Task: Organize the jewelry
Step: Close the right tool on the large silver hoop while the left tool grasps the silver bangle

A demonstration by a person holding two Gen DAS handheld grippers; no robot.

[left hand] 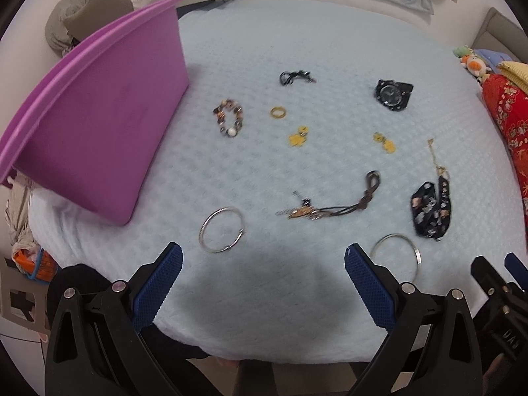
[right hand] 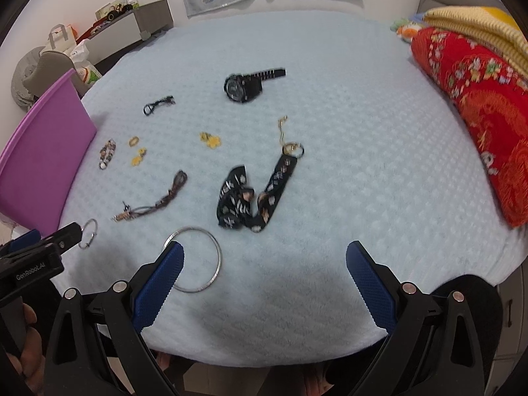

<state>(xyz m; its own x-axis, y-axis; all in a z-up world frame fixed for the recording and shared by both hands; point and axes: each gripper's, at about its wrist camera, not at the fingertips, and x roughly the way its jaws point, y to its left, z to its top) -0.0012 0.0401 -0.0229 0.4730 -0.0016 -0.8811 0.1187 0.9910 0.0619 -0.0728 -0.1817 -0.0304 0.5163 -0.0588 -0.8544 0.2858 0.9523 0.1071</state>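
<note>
1. I'm holding my left gripper [left hand: 264,275] over the near edge of the blue blanket [left hand: 330,49], jaws spread wide and gripping nothing.
2. My right gripper [right hand: 265,275] is hovering beside it, equally released, nothing between its blue pads [right hand: 158,283].
3. Just ahead of my left gripper's left finger, a silver bangle [left hand: 221,230] is lying flat on the blanket.
4. A second silver bangle [right hand: 198,259] is sitting right at my right gripper's left fingertip; whether they are touching, I can't tell.
5. Straight ahead of my left gripper, a brown cord necklace [left hand: 333,206] is stretching across the blanket.
6. Farther out I'm seeing a beaded bracelet [left hand: 228,120], a gold ring [left hand: 278,112] and two yellow flower earrings [left hand: 298,137] [left hand: 385,142], all apart from each other.
7. A black watch [right hand: 246,85] is lying far ahead of my right gripper, with a black patterned strap [right hand: 260,194] and its key ring nearer in.
8. The purple tub [left hand: 99,125] is standing to the left of my left gripper, on the blanket's edge.
</note>
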